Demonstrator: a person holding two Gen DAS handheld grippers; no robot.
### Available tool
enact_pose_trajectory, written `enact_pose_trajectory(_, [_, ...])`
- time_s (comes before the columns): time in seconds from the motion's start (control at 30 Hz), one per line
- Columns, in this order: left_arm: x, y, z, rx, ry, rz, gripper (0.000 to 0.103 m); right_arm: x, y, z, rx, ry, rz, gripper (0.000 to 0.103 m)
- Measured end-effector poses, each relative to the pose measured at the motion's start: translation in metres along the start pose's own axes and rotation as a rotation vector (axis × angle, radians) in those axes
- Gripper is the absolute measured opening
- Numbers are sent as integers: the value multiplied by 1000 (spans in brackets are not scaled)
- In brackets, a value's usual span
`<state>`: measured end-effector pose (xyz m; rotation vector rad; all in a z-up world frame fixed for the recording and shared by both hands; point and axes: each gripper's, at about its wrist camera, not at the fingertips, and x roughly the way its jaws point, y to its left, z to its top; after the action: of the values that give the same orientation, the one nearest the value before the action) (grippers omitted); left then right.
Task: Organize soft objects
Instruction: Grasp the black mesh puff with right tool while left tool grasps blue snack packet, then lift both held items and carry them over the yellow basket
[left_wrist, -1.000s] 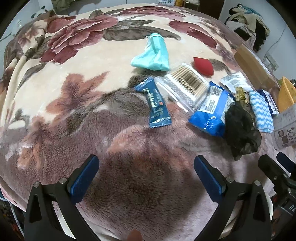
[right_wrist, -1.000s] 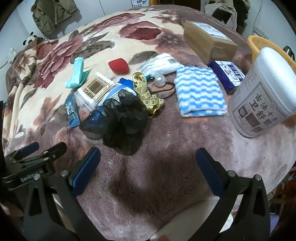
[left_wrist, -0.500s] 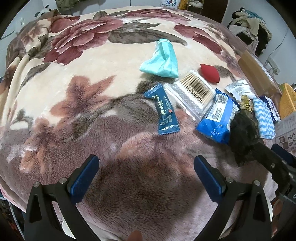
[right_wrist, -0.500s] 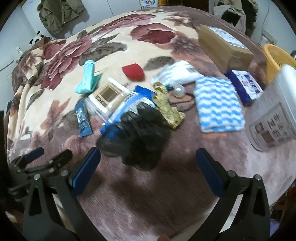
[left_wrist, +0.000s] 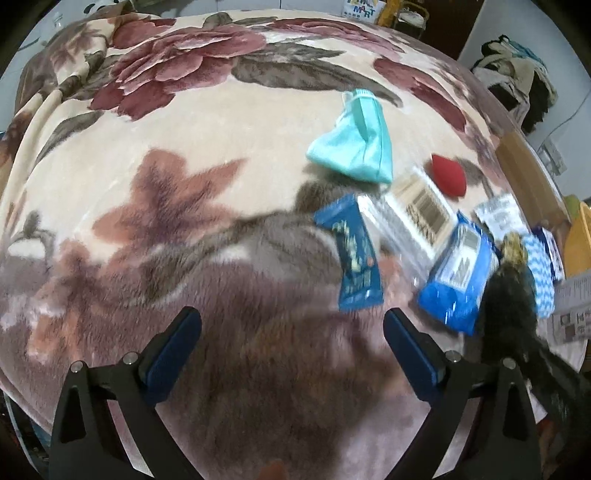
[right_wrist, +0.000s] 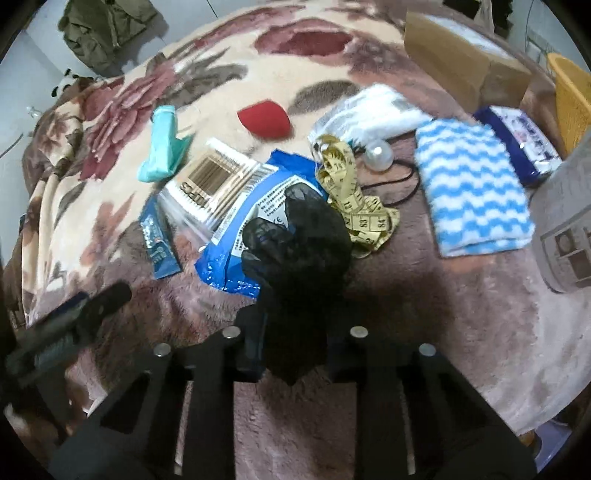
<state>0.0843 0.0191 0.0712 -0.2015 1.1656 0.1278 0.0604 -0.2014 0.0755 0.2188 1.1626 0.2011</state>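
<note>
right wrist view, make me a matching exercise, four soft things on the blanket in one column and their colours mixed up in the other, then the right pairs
Things:
1. makeup sponge
2. mesh bundle in the shut right gripper
3. measuring tape
4. folded cloth

Colours:
A. yellow
B. blue and white wavy stripes
C. red
D. black

Pairs: 1-C, 2-D, 3-A, 4-B
</note>
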Motion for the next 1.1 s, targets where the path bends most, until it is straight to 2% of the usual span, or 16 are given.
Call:
enact_pose_trajectory(0.1, [10, -7, 11, -11, 6, -14, 98, -12, -3, -1, 3, -26, 11, 20])
enact_pose_trajectory(0.17, [17, -14, 17, -8, 14, -18, 94, -15, -4, -1, -4, -35, 3, 20])
enact_pose_trajectory(0.2, [23, -18, 19, -5, 19, -16, 88, -16, -4, 0, -8, -39, -1, 20])
enact_pose_trajectory(0.3, [37, -27, 25, -8, 37, -9, 86, -16, -7, 3, -7, -42, -7, 20])
enact_pose_trajectory(0.37, [43, -29, 28, -23, 41, -11, 78, -15, -9, 4, -4, -41, -7, 20])
enact_pose_trajectory(0.4, [46, -30, 30, -30, 47, -10, 61, -14, -10, 4, -3, -40, -7, 20])
enact_pose_trajectory(0.43, [49, -30, 30, -34, 55, -10, 40, -13, -10, 4, -3, -40, -8, 20])
enact_pose_trajectory(0.5, [50, -28, 30, -48, 69, -39, 23, -12, -10, 4, -1, -39, -9, 20])
enact_pose_trajectory(0.73, [16, -28, 17, -10, 34, -79, 23, -16, -12, 3, 0, -58, 2, 20])
enact_pose_trajectory(1.1, [-36, -48, -5, 61, 14, -149, 23, -50, -9, 4, 5, -127, 26, 20])
